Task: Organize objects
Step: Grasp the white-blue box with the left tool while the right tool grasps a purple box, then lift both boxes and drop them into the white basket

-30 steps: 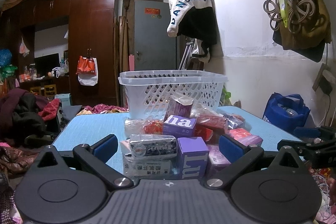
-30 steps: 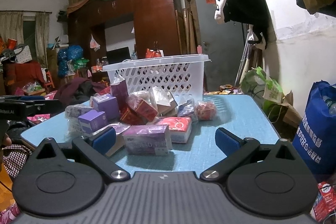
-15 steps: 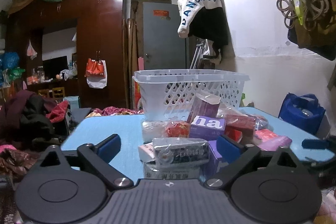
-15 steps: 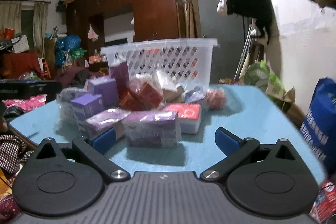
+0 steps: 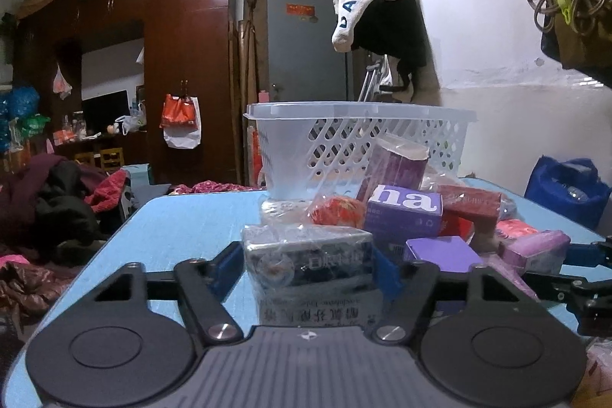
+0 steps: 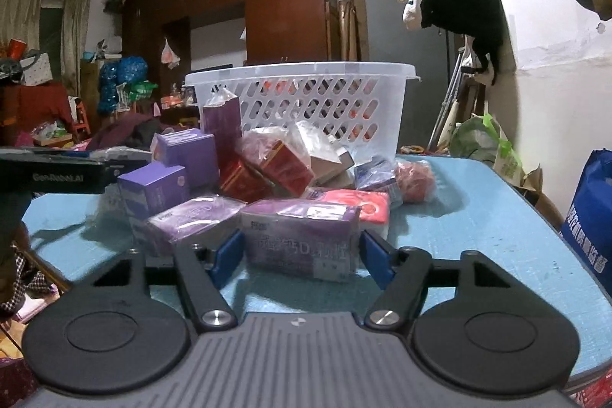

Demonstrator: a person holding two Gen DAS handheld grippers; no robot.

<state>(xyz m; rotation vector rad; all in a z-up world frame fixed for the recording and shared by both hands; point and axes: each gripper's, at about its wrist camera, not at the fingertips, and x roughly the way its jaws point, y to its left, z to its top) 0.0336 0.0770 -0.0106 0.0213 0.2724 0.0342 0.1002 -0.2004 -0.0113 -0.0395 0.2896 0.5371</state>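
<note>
A pile of packaged goods lies on the blue table [image 5: 183, 220] in front of a white plastic basket [image 5: 359, 113]. The jaws of my left gripper [image 5: 308, 264] are closing. Its blue pads rest against both sides of a dark foil-wrapped box [image 5: 306, 257], which sits on a white box. The jaws of my right gripper [image 6: 302, 253] are closing too, pads against both ends of a purple wrapped pack [image 6: 302, 236] on the table [image 6: 478, 217]. The basket [image 6: 302, 69] stands behind the pile. Each gripper shows at the edge of the other's view.
Purple boxes [image 5: 405, 209], red boxes [image 6: 283, 167], a pink pack [image 6: 355, 203] and a tall purple carton [image 5: 394, 163] crowd the pile. A blue bag [image 6: 589, 217] stands right of the table. Clothes [image 5: 49, 194] are heaped to its left.
Both grippers moved forward and lower into the pile. Their jaws narrowed from wide open until the pads met the foil-wrapped box and the purple pack.
</note>
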